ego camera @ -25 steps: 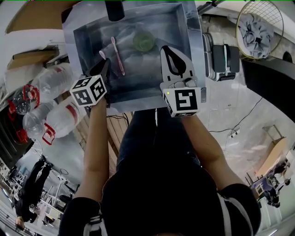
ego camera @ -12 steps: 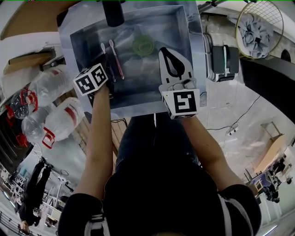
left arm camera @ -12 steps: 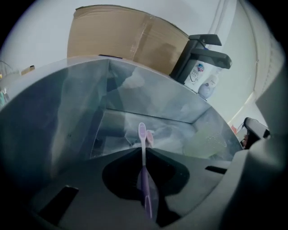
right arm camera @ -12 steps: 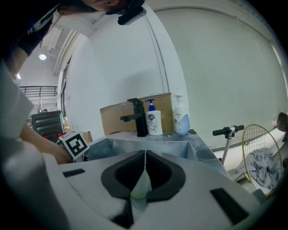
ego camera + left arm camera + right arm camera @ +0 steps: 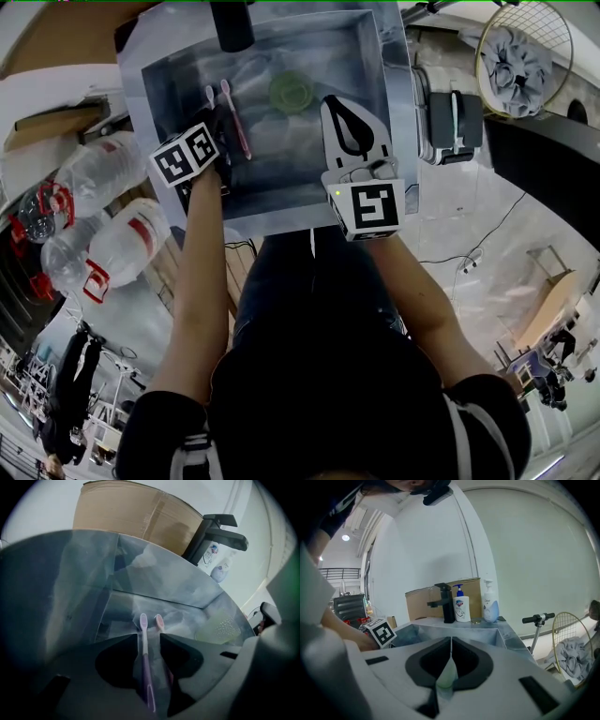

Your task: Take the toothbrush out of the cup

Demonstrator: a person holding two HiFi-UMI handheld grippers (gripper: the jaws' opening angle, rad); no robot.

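Note:
A metal sink (image 5: 375,56) holds a pale green cup (image 5: 291,91) and two toothbrushes lying side by side on its floor, a pink one (image 5: 234,117) and a purple-handled one (image 5: 210,97). My left gripper (image 5: 221,127) reaches down over their handles. In the left gripper view its jaws (image 5: 150,637) are opening, and the purple toothbrush (image 5: 144,653) lies loose in the gap against the left jaw. The pink brush head (image 5: 159,620) and the cup (image 5: 218,627) show beyond. My right gripper (image 5: 331,98) hovers just right of the cup, shut (image 5: 451,639) with nothing gripped.
A black faucet (image 5: 232,23) stands at the sink's far rim, with two soap bottles (image 5: 461,603) and a cardboard box (image 5: 136,515) behind it. Large water bottles (image 5: 103,164) lie to the left. A black device (image 5: 450,112) and a racket (image 5: 525,56) are to the right.
My left gripper has shifted a little farther over the sink and its jaws have come apart around the purple toothbrush. The right gripper and the cup have hardly moved.

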